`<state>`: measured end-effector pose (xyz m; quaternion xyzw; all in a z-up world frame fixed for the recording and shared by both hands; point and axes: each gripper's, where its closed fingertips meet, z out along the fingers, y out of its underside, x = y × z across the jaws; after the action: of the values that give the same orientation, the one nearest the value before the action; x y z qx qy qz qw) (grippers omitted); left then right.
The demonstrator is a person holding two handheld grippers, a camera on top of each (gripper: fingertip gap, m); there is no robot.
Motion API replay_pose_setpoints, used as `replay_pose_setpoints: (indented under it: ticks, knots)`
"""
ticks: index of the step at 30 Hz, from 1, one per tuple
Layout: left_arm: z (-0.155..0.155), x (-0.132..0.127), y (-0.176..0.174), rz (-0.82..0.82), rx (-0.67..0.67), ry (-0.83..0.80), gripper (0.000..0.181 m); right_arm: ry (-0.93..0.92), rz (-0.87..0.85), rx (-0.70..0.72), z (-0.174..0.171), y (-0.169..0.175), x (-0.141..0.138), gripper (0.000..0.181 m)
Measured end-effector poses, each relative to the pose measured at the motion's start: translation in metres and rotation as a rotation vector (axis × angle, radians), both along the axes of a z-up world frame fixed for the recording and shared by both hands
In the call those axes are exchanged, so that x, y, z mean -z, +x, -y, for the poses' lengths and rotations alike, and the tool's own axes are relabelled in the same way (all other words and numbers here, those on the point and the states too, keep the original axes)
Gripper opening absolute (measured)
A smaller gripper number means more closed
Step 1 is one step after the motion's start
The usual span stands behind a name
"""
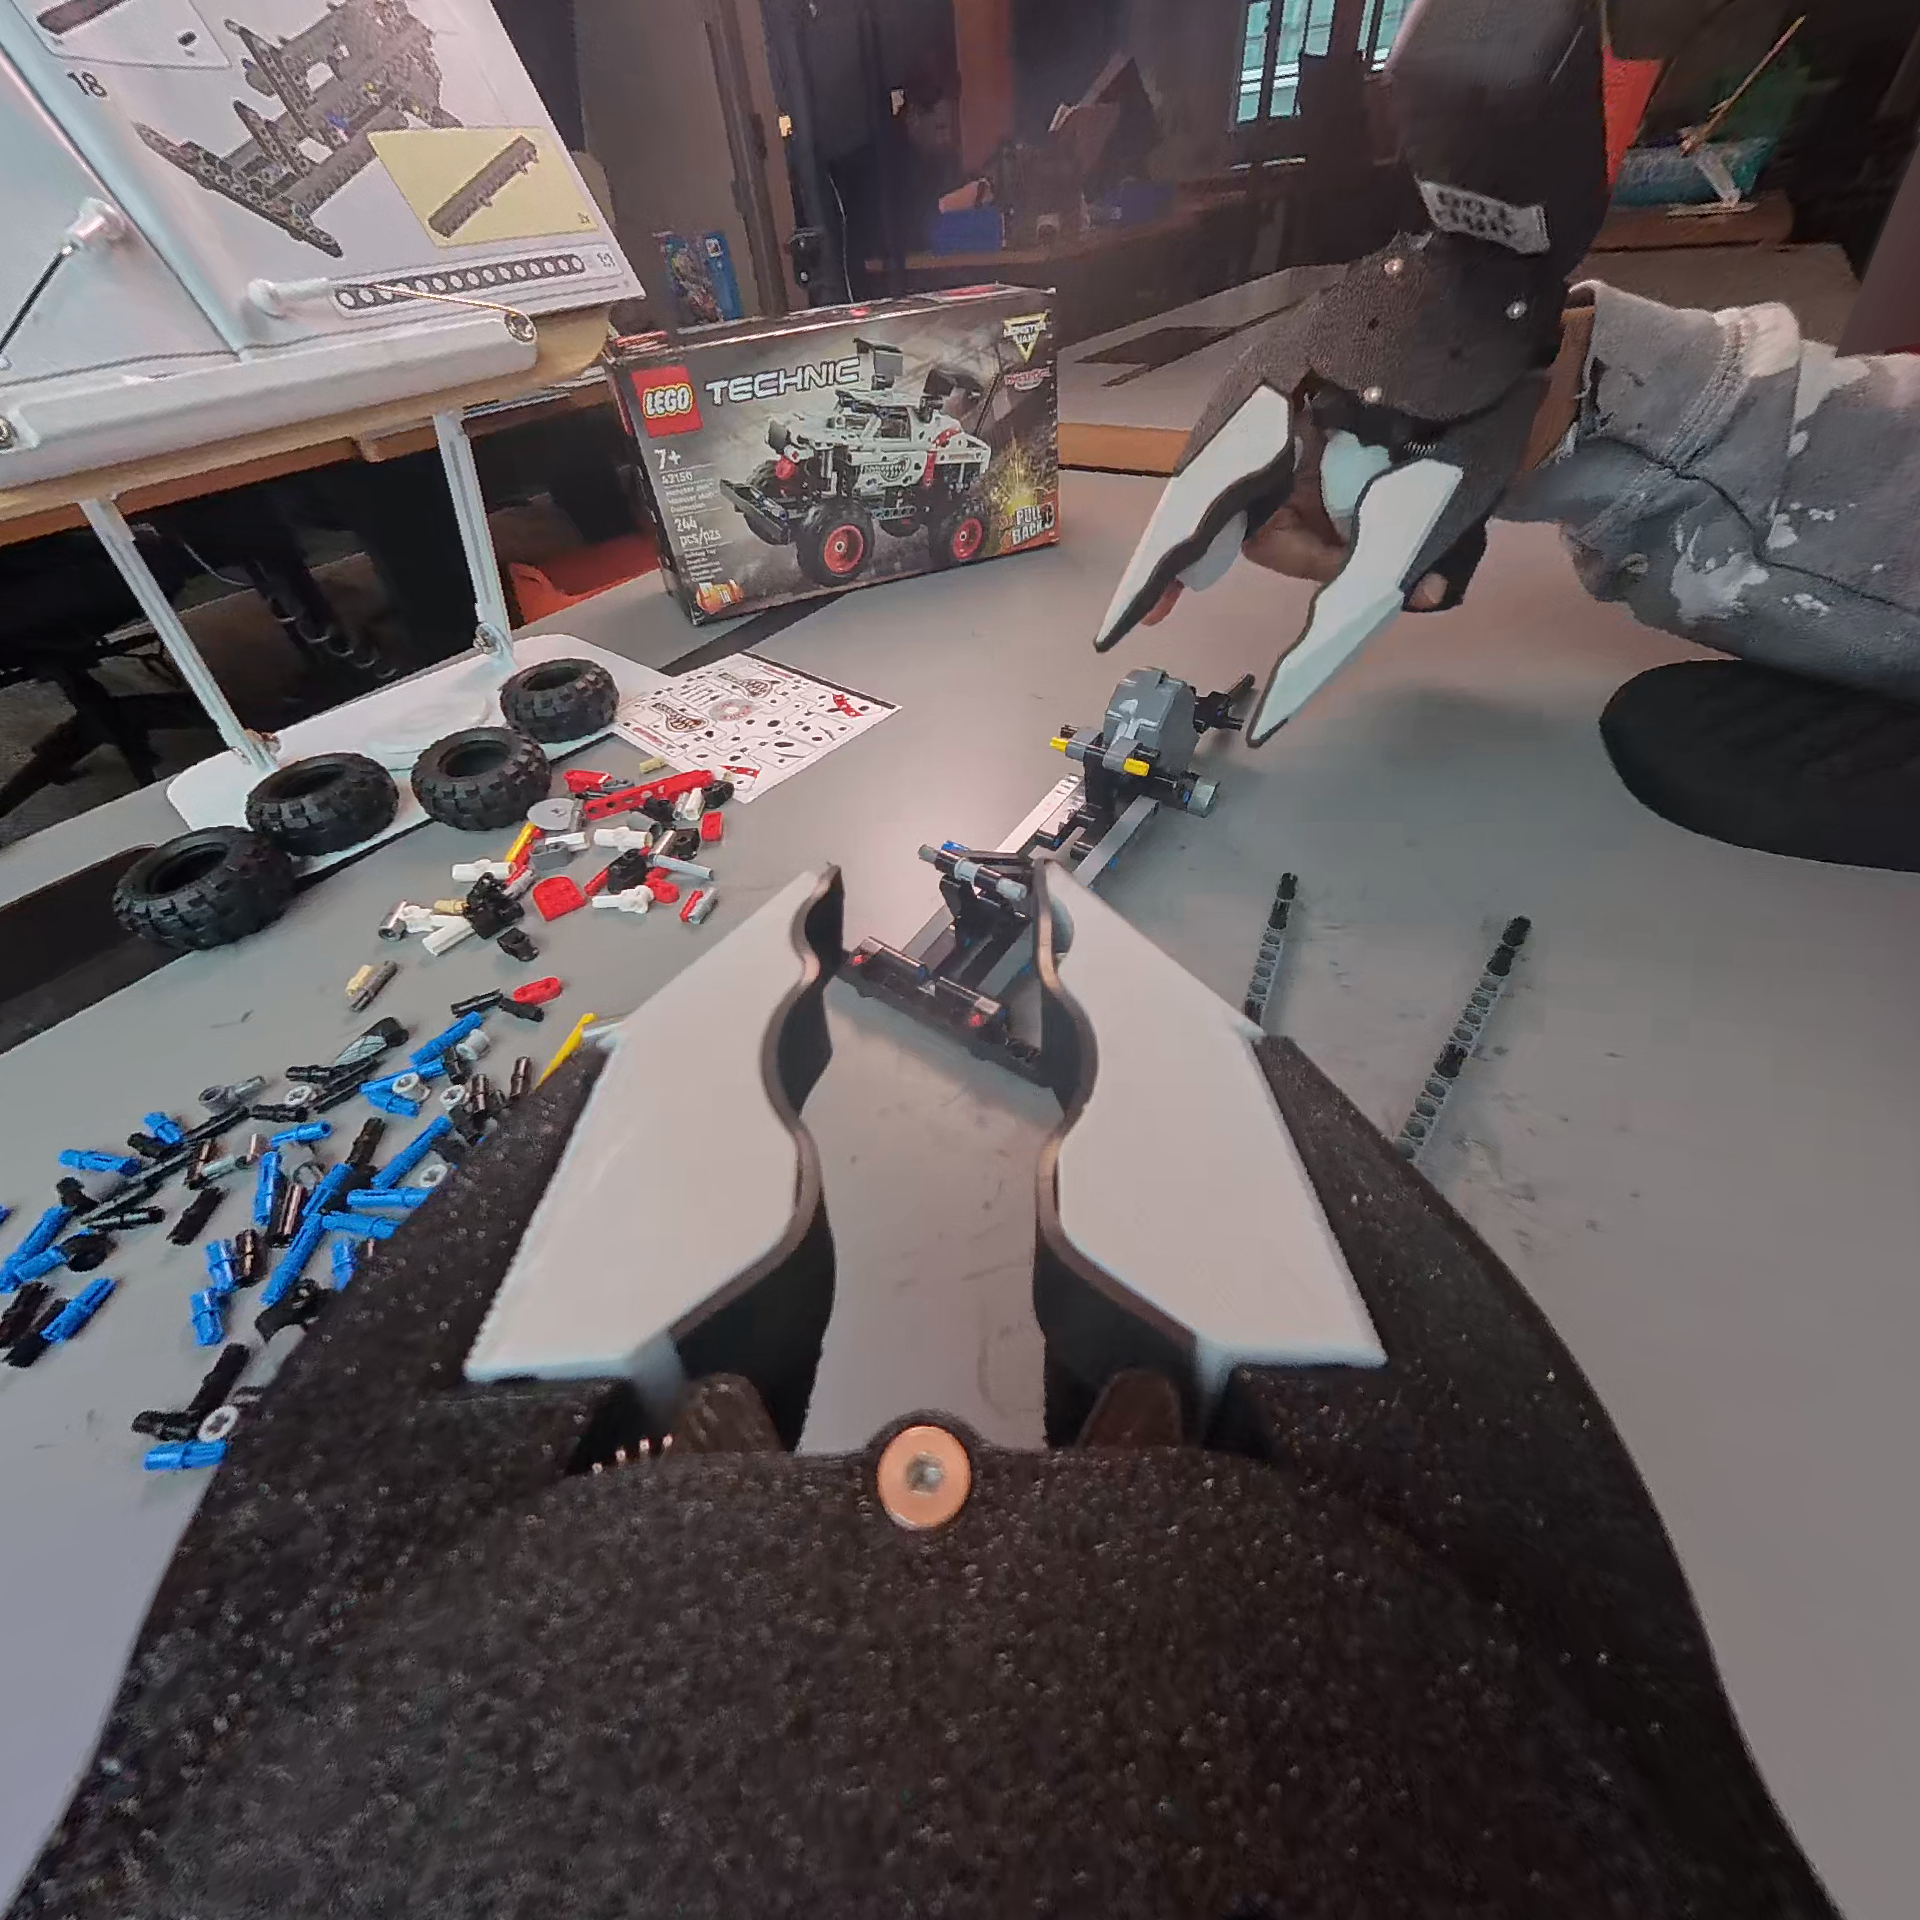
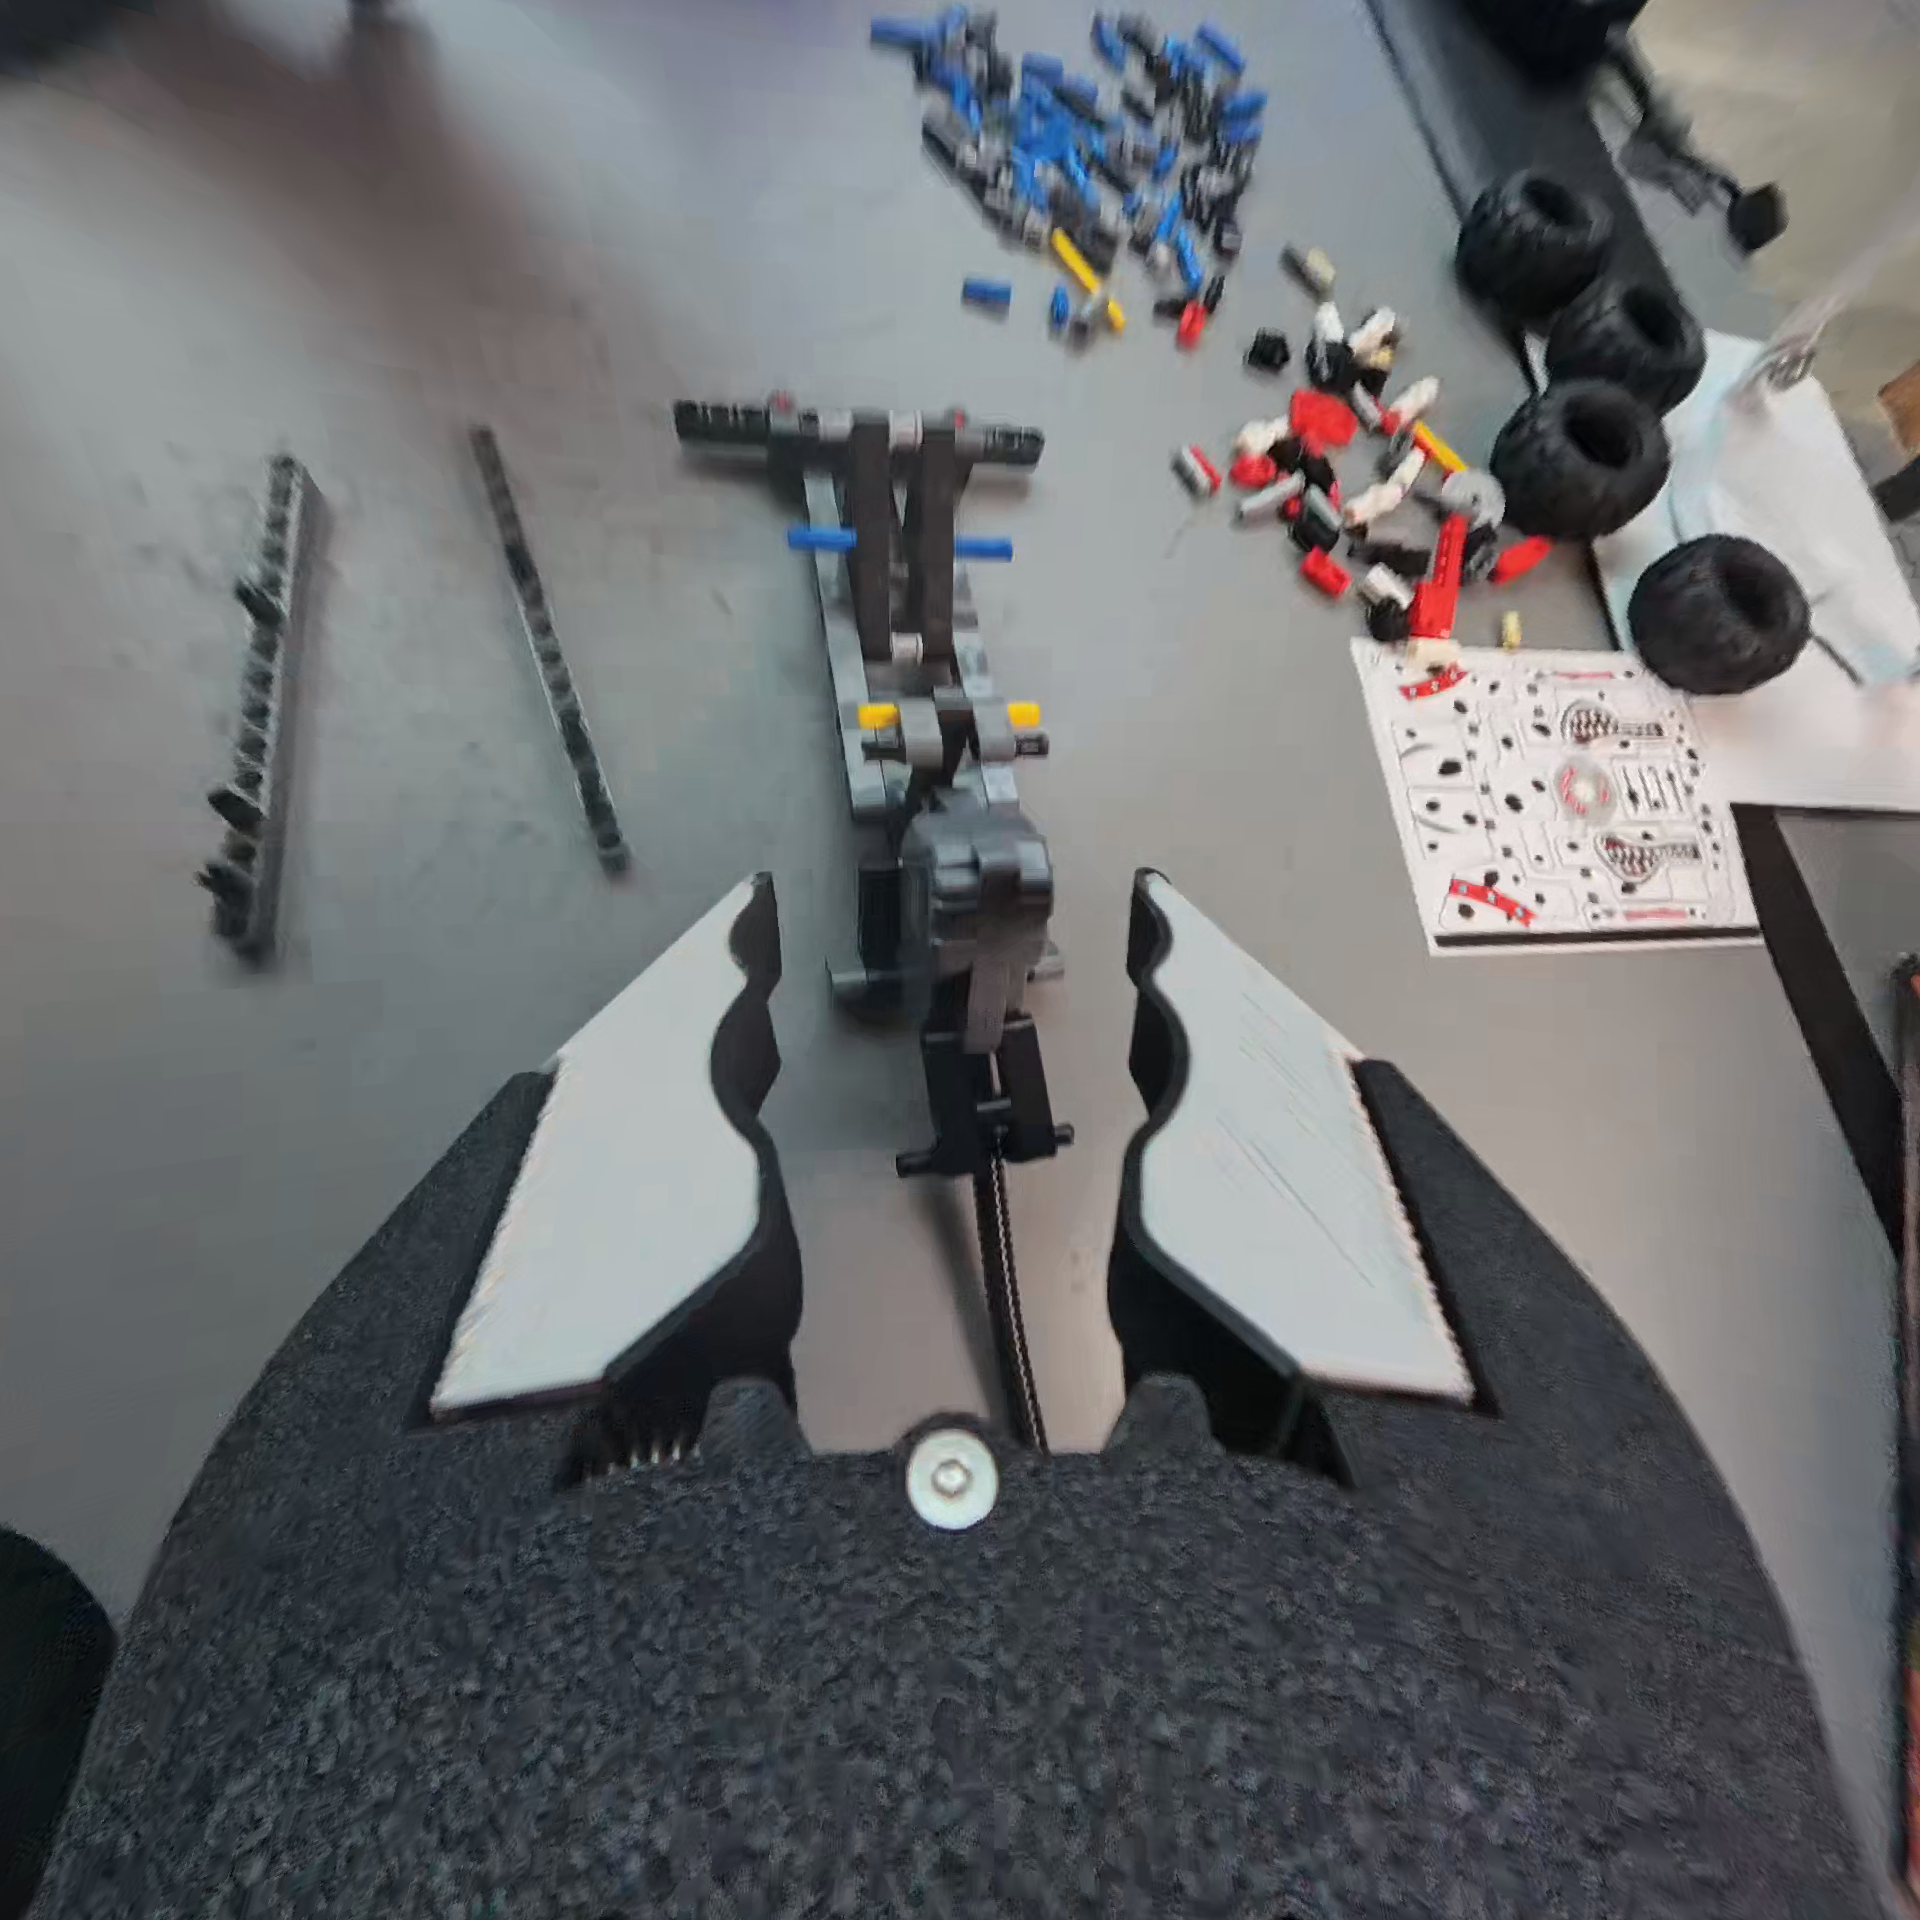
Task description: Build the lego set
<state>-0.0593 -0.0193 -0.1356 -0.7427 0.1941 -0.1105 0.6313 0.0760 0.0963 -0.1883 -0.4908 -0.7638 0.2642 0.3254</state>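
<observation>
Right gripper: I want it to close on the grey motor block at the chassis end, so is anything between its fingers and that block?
Nothing visible. The right gripper is open, its fingers flanking the grey motor block with only bare table between. The loose beams lie well off to one side.

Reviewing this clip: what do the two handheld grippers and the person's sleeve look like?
Both the left gripper and the right gripper have a rough, speckled black body, one round metal screw at the centre, and two pale grey pointed fingers with wavy black inner edges. The sleeve behind the right gripper is mottled light grey fabric.
</observation>
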Motion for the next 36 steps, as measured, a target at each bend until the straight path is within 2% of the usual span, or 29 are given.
replay_pose_setpoints:
  ticks: [2, 4, 6, 9, 14, 16, 19, 23, 27, 33, 36]
  knots:
    - [-0.001, 0.001, 0.007, 0.005, 0.020, -0.008, 0.038, 0.036, 0.100, 0.013, -0.005, 0.009, 0.018, 0.071]
    - [-0.002, 0.005, 0.013, -0.005, 0.041, -0.026, 0.038, -0.001, 0.094, 0.027, -0.007, 0.006, 0.022, 0.069]
    - [-0.003, 0.011, 0.019, -0.038, 0.058, -0.051, 0.040, -0.045, 0.070, 0.027, -0.006, 0.000, 0.024, 0.062]
    - [-0.006, 0.021, 0.026, -0.085, 0.088, -0.091, 0.041, -0.062, 0.075, 0.000, -0.003, -0.006, 0.032, 0.041]
    - [-0.017, 0.055, 0.029, -0.187, 0.159, -0.274, 0.045, -0.108, 0.088, -0.104, 0.015, -0.013, 0.031, 0.035]
    - [-0.021, 0.064, 0.030, -0.213, 0.193, -0.326, 0.044, -0.124, 0.072, -0.157, 0.025, -0.016, 0.027, 0.026]
    - [-0.022, 0.076, 0.034, -0.247, 0.261, -0.385, 0.035, -0.101, 0.072, -0.192, 0.031, -0.019, 0.028, 0.027]
    - [-0.030, 0.075, 0.034, -0.288, 0.250, -0.362, 0.034, -0.087, 0.105, -0.204, 0.030, -0.017, 0.030, 0.028]
    - [-0.026, 0.070, 0.036, -0.339, 0.294, -0.355, 0.030, -0.069, 0.147, -0.230, 0.029, -0.014, 0.031, 0.027]
    - [-0.018, 0.077, 0.036, -0.606, 0.339, -0.389, 0.031, -0.035, 0.230, -0.265, 0.033, -0.017, 0.032, 0.027]
    - [-0.016, 0.065, 0.041, -0.526, 0.391, -0.402, 0.023, -0.020, 0.250, -0.261, 0.032, -0.016, 0.033, 0.027]
